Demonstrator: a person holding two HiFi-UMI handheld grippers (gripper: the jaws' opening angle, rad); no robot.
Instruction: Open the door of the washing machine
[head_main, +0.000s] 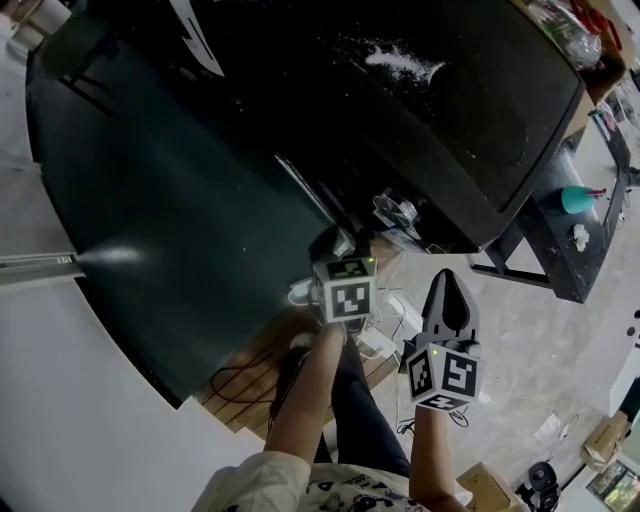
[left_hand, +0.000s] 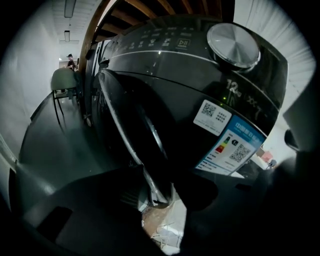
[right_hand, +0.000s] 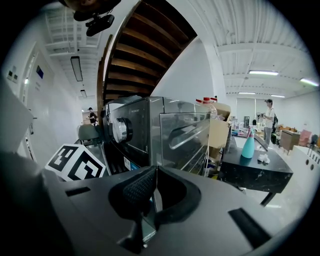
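The dark washing machine (left_hand: 200, 85) fills the left gripper view, with a silver dial (left_hand: 233, 45) and an energy label (left_hand: 230, 145) on its front. Its round door (left_hand: 135, 125) has a chrome rim (left_hand: 150, 172), and the rim's lower edge lies between the jaws of my left gripper (left_hand: 160, 195), which are shut on it. In the head view the left gripper (head_main: 335, 243) reaches up against the machine's front (head_main: 300, 190) near the dial (head_main: 395, 210). My right gripper (head_main: 448, 282) hangs to the right, clear of the machine. Its jaws (right_hand: 152, 180) are shut on nothing.
A silver appliance (right_hand: 185, 132) stands right of the washer, under a wooden staircase (right_hand: 145, 55). A black table (right_hand: 260, 172) at the right holds a teal bottle (right_hand: 248, 145). Cables and white bags (head_main: 385, 330) lie on the floor below the grippers. A person (right_hand: 269, 115) stands far off.
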